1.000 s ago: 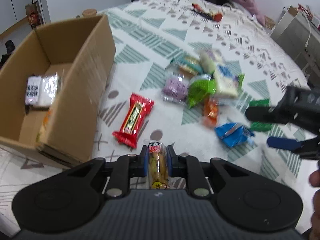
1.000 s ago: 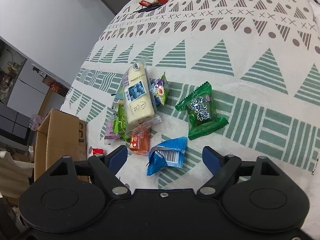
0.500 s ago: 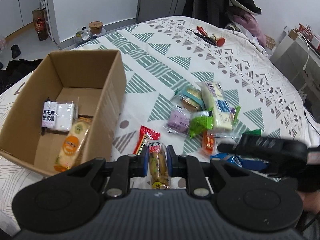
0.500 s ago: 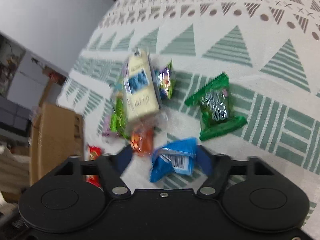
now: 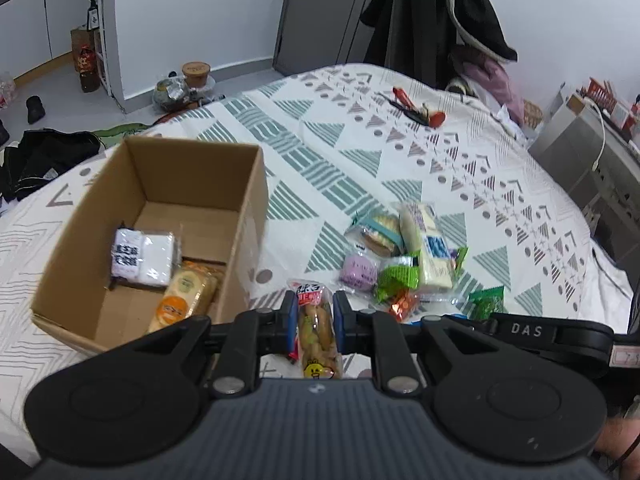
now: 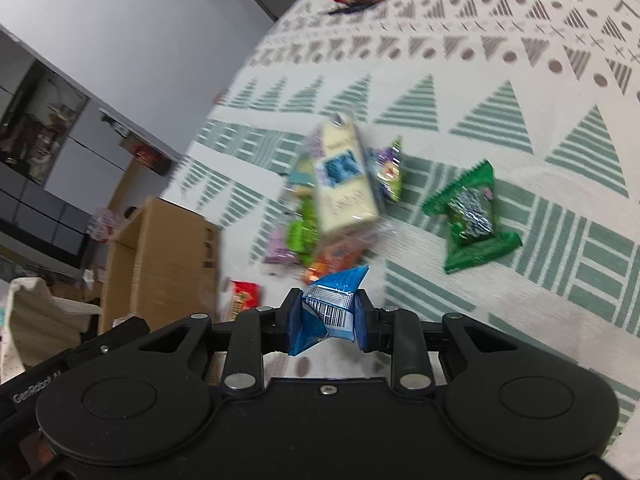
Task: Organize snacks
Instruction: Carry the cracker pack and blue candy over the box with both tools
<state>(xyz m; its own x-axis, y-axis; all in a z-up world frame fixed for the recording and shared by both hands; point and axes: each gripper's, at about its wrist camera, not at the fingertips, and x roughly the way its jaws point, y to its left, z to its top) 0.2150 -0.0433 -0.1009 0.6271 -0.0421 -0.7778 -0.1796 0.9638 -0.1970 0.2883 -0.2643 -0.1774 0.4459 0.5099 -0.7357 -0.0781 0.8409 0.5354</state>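
Observation:
My left gripper (image 5: 314, 318) is shut on a clear packet of brown snack sticks (image 5: 316, 328), held above the bed just right of an open cardboard box (image 5: 248, 216). The box holds a white packet (image 5: 144, 256) and an orange-labelled cracker pack (image 5: 184, 300). My right gripper (image 6: 326, 318) is shut on a blue foil packet (image 6: 330, 308), lifted off the bed. A pile of snacks (image 5: 404, 260) lies on the cover, with a cream packet (image 6: 344, 178) on top. A green packet (image 6: 470, 216) lies apart to the right. The box also shows in the right wrist view (image 6: 160, 256).
A red packet (image 6: 244, 296) lies on the cover beside the box. The bed (image 5: 360, 168) has a white and green patterned cover. Red and black items (image 5: 416, 106) lie at its far end. A grey cabinet (image 5: 580, 160) stands at the right; clothes and jars sit on the floor at the left.
My right gripper has closed on the blue foil packet and lifted it. My left gripper has risen and pulled back with the snack sticks, so the box interior now shows.

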